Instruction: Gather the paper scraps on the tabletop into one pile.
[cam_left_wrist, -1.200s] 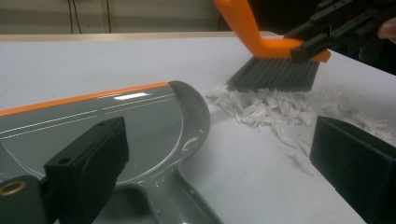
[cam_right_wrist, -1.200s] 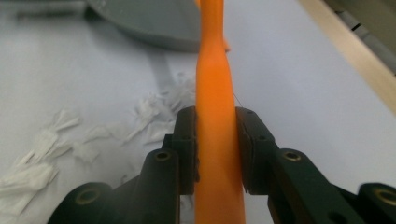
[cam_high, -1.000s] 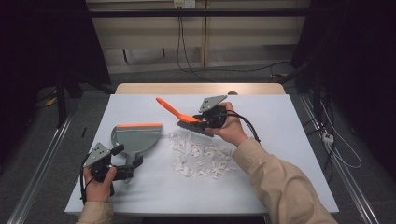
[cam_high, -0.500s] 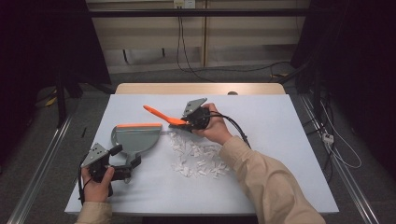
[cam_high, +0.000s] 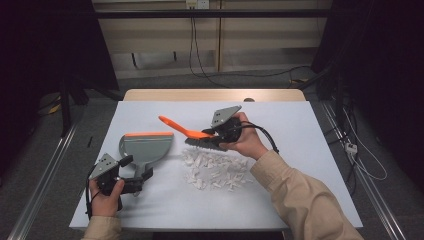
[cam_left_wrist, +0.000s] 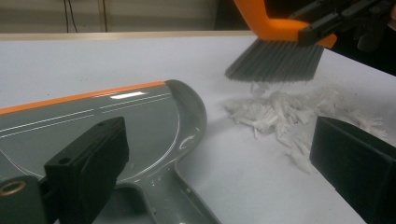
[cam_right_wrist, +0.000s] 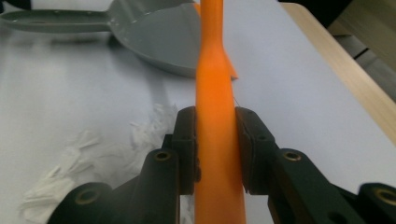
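While the right gripper (cam_high: 214, 136) clamped its jaws on the orange handle of the brush (cam_high: 187, 132), the grey bristles hung just above the far edge of the pile of white paper scraps (cam_high: 215, 170) on the table (cam_high: 310, 150). The left gripper (cam_high: 131, 176) stood with its jaws apart, astride the handle of the grey dustpan (cam_high: 146, 148), which lay flat just left of the scraps.
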